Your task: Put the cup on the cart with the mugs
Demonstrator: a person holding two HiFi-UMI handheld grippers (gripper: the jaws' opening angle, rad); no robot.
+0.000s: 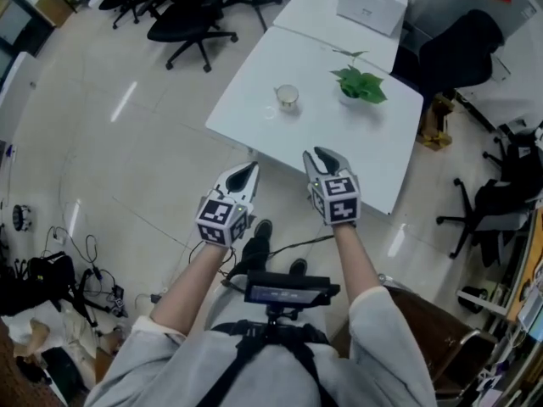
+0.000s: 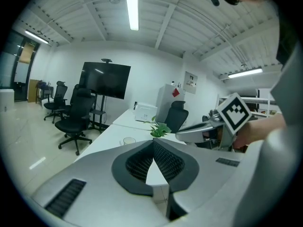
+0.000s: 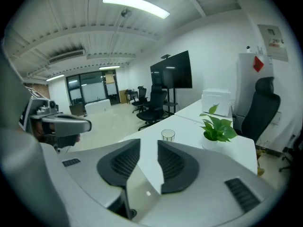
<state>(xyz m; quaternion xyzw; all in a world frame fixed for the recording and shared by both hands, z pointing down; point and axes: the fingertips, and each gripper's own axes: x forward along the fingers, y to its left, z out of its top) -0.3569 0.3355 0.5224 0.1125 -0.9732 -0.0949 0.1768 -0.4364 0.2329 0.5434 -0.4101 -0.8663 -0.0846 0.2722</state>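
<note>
A small clear cup (image 1: 287, 97) stands upright on the white table (image 1: 254, 100), left of a potted green plant (image 1: 361, 85). Both grippers hover side by side over the floor, short of the table's near edge and well apart from the cup. My left gripper (image 1: 249, 170) has its jaws together with nothing in them; in its own view the tips (image 2: 153, 142) meet below the cup (image 2: 129, 140). My right gripper (image 1: 321, 155) is open by a narrow gap (image 3: 149, 142) and empty, with the cup (image 3: 168, 135) straight ahead. No cart shows in any view.
A white box (image 1: 372, 2) sits on the adjoining table behind the plant. Black office chairs (image 1: 191, 24) stand on the tiled floor at the back left, another chair (image 1: 462, 53) right of the table. Cables and bags (image 1: 51, 287) lie on the floor at the left.
</note>
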